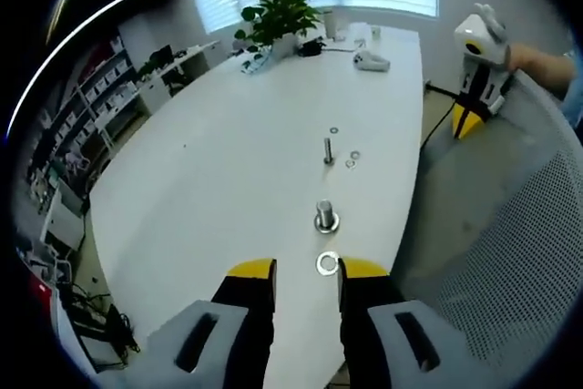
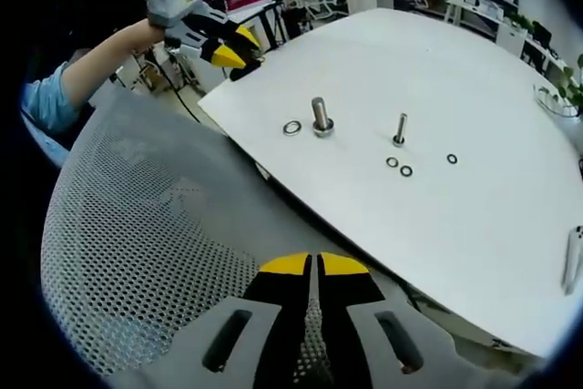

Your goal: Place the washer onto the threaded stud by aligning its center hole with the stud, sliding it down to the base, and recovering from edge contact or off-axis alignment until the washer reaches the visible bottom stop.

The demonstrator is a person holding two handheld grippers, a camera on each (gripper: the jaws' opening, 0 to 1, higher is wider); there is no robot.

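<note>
On white table (image 1: 228, 161), flat, just before large stud (image 1: 326, 215): washer (image 1: 327, 263), ungrasped. Beyond: slim stud (image 1: 328, 149), small washers (image 1: 352, 158). Left gripper (image 1: 306, 272) wide, tips flanking washer. Right gripper (image 2: 315, 266) nearly closed, empty, over mesh chair back (image 2: 137, 252). Next, likely: pinch by rim, keep level, centre hole over stud, lower without tilt.
</note>
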